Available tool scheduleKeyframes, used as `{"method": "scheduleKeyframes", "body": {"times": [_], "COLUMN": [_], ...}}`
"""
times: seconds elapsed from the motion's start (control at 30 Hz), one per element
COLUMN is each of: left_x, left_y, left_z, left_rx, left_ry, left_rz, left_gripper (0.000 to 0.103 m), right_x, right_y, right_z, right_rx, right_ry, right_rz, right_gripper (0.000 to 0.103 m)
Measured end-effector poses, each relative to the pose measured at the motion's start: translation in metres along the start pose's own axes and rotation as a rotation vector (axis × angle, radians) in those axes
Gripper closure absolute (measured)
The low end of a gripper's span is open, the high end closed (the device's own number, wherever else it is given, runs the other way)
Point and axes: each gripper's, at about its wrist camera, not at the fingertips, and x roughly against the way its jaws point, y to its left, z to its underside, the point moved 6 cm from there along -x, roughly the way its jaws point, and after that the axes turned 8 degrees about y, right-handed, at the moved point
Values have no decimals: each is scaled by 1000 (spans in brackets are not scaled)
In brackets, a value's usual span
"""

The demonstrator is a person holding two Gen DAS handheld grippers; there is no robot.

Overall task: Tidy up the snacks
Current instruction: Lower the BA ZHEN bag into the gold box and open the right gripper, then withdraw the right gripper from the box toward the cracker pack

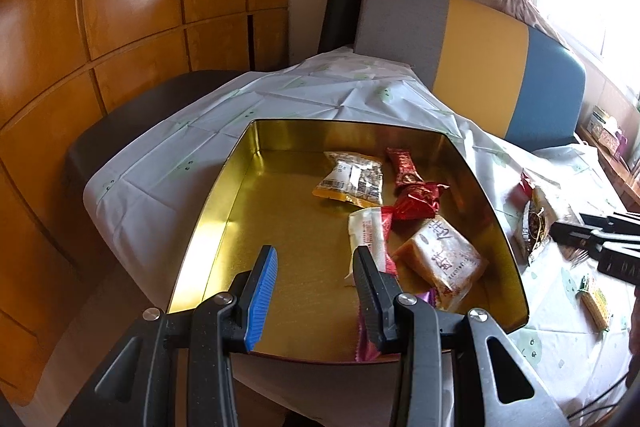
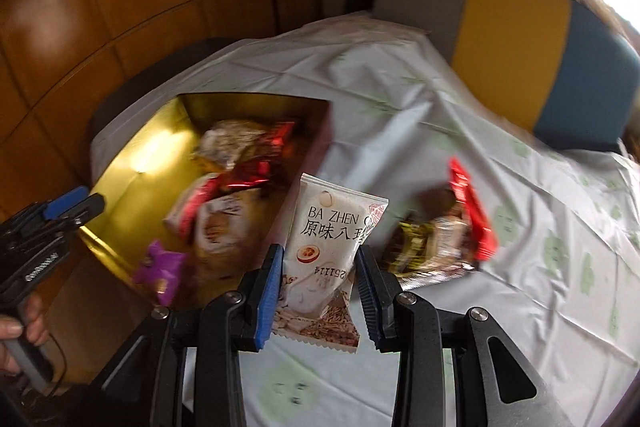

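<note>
A gold tin box (image 1: 224, 203) stands on the clothed table and holds several snack packets, among them an orange cake packet (image 1: 444, 259) and red candy wrappers (image 1: 412, 199). My left gripper (image 1: 316, 271) is open and empty, hovering over the tin's near edge. The tin also shows in the right wrist view (image 2: 140, 167). My right gripper (image 2: 318, 267) is shut on a white BA ZHEN packet (image 2: 328, 247) and holds it above the table, right of the tin. A purple packet (image 2: 160, 267) lies at the tin's near corner.
A brown-and-red snack packet (image 2: 440, 243) lies on the pale tablecloth (image 2: 500, 187) right of the held packet. A small green-yellow packet (image 1: 596, 299) lies on the cloth. A grey, yellow and blue chair back (image 1: 480, 55) stands behind the table. Wooden panelling is at left.
</note>
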Motion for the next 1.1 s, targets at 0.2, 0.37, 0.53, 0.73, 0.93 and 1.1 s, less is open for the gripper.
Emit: {"method": "scheduleKeyframes", "body": {"times": [0.2, 0.37, 0.53, 0.73, 0.93, 1.1], "left_x": [-5, -10, -12, -16, -13, -9], "left_y": [12, 20, 24, 24, 17, 13], "left_z": [2, 3, 4, 5, 5, 5], "left_rx": [31, 52, 58, 59, 40, 27], "left_ry": [6, 17, 21, 30, 23, 17], "left_rz": [-2, -3, -8, -11, -12, -17], "left_gripper": [63, 63, 63, 63, 63, 63], "right_x": [-21, -59, -86, -82, -71, -55], "right_y": [44, 56, 51, 43, 46, 42], "right_z": [-30, -58, -62, -50, -42, -35], "right_rx": [60, 60, 38, 41, 66, 27], "right_ry": [12, 59, 112, 102, 62, 32], "right_rz": [-31, -8, 68, 62, 71, 29], "right_gripper": [66, 65, 59, 47, 46, 37]}}
